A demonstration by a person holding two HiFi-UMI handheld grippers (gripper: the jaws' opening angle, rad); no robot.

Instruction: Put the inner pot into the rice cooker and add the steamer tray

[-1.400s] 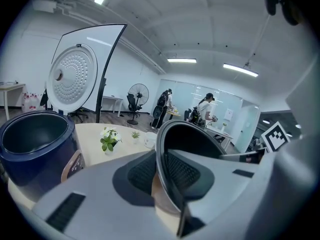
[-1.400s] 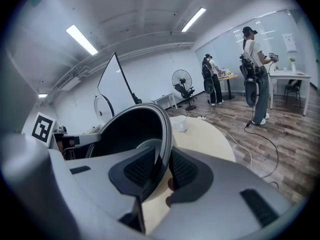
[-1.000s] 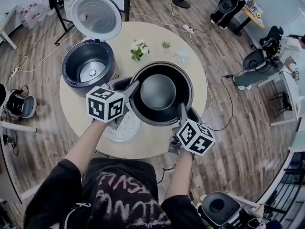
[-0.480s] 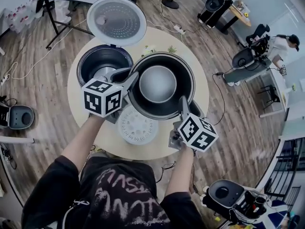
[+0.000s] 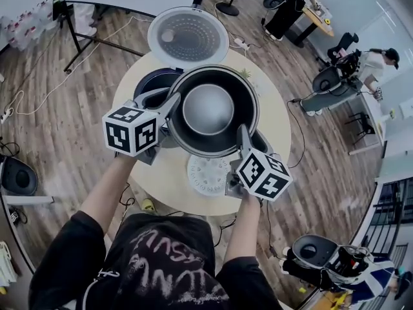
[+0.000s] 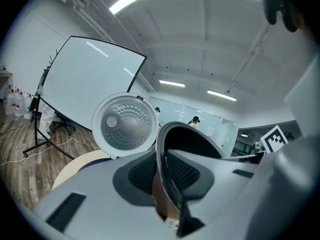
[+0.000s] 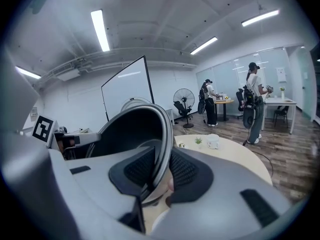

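The dark inner pot (image 5: 208,108) hangs in the air above the round table (image 5: 277,118), carried by both grippers. My left gripper (image 5: 171,103) is shut on the pot's left rim, and my right gripper (image 5: 241,133) is shut on its near right rim. In the left gripper view the rim (image 6: 161,154) runs between the ribbed pads; the right gripper view shows the rim (image 7: 161,149) clamped the same way. The pot partly covers the rice cooker (image 5: 153,81), whose lid (image 5: 188,36) stands open behind it. The white steamer tray (image 5: 208,175) lies flat on the table below the pot.
A small plant (image 7: 199,140) and a white cup (image 7: 213,142) stand on the table's far side. Another cooker (image 5: 310,250) sits on the floor at lower right. Office chairs, a desk and people are at the far right. A whiteboard on a stand is behind the table.
Both grippers have carried the pot up and away from me towards the open cooker, so it now overlaps the cooker's opening. The steamer tray shows fully beneath it.
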